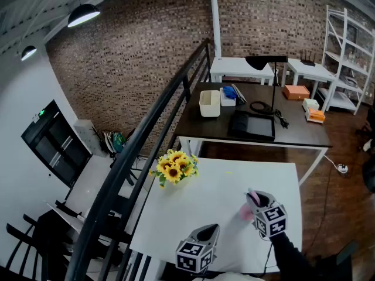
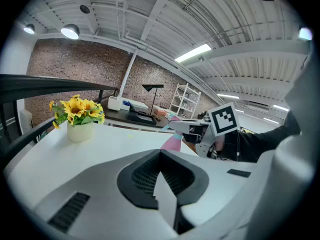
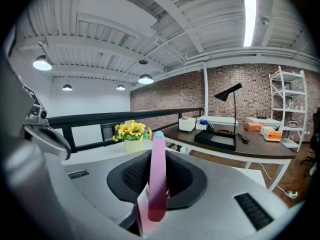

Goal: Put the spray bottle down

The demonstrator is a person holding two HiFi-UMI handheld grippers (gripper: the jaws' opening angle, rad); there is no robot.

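While the right gripper hangs over the white surface, its fingers clamp the pink spray bottle.
Bottle's long axis upright, body hanging below the fingers toward the near right of the surface; base contact hidden. Left gripper just left, fingers together, empty. Sunflowers well apart, far left.

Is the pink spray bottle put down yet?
Not yet. Done: nothing I can see. In hand: the right hand-held gripper grips the pink spray bottle over the white table. Left: set it on the table and let go.
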